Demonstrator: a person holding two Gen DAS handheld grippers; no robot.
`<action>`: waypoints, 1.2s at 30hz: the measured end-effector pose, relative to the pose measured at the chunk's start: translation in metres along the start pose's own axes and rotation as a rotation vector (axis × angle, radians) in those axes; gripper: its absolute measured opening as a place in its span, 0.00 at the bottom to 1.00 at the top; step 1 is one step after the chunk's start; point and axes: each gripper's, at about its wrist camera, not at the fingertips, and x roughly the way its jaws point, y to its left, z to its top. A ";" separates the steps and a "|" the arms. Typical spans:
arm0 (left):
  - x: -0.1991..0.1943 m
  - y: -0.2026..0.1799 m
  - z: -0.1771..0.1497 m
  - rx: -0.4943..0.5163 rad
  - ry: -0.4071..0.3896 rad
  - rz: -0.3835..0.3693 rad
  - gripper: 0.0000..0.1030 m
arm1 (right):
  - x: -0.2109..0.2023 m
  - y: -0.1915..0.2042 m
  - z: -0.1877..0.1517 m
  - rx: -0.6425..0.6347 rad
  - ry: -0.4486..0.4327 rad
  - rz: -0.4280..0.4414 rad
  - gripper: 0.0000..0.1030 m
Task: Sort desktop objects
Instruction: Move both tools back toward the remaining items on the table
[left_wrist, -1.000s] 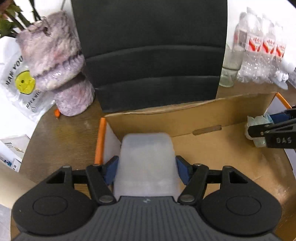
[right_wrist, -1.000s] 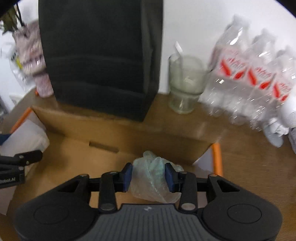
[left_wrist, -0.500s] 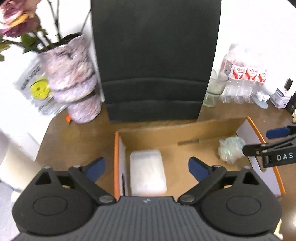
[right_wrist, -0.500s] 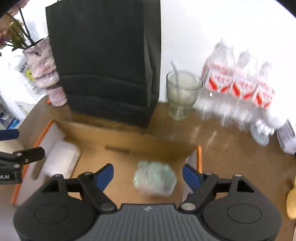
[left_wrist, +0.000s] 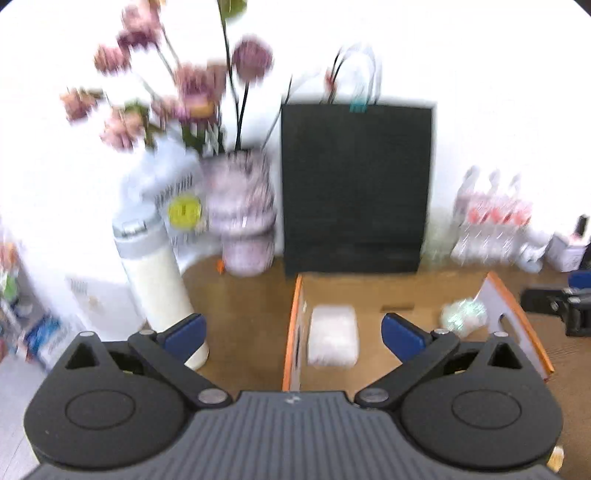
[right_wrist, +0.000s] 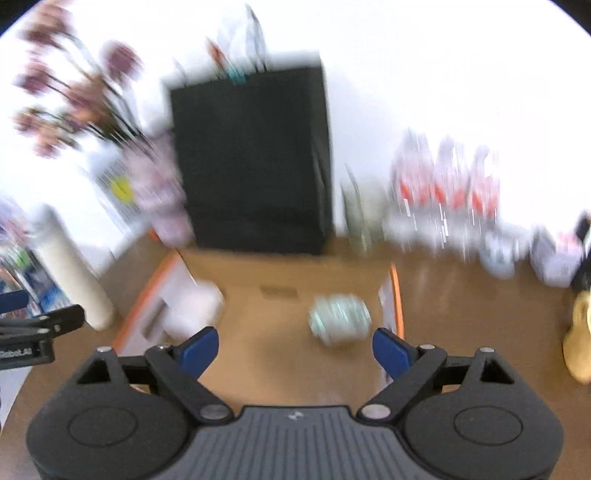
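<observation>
A shallow cardboard box (left_wrist: 369, 278) with orange edges lies on the brown table. Inside it, a white soft pack (left_wrist: 333, 339) rests at the left end and a crumpled pale-green plastic bundle (left_wrist: 463, 314) at the right end. My left gripper (left_wrist: 291, 330) hangs open above and short of the box, nothing between its blue pads. My right gripper (right_wrist: 294, 345) is also raised, its jaws opening with nothing between them; the bundle (right_wrist: 340, 319) lies beyond them on the box floor (right_wrist: 280, 266). The white pack (right_wrist: 195, 306) shows blurred at the left.
A black paper bag (left_wrist: 354, 184) stands behind the box. Left of it are a mauve vase of flowers (left_wrist: 245, 225) and a tall cream flask (left_wrist: 155, 280). A pack of water bottles (left_wrist: 491, 221) and a glass (right_wrist: 358, 218) stand at the back right.
Both grippers opened, let go of the white pack and the green bundle, then drew back and up. Both items now lie in the box.
</observation>
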 end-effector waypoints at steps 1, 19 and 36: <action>-0.008 -0.002 -0.008 0.009 -0.033 -0.006 1.00 | -0.013 0.005 -0.012 -0.012 -0.082 -0.002 0.96; -0.079 0.018 -0.152 -0.028 -0.005 -0.090 1.00 | -0.080 0.053 -0.176 -0.083 -0.190 0.055 1.00; -0.171 0.014 -0.259 -0.055 0.045 -0.116 1.00 | -0.175 0.074 -0.307 0.055 -0.213 0.158 1.00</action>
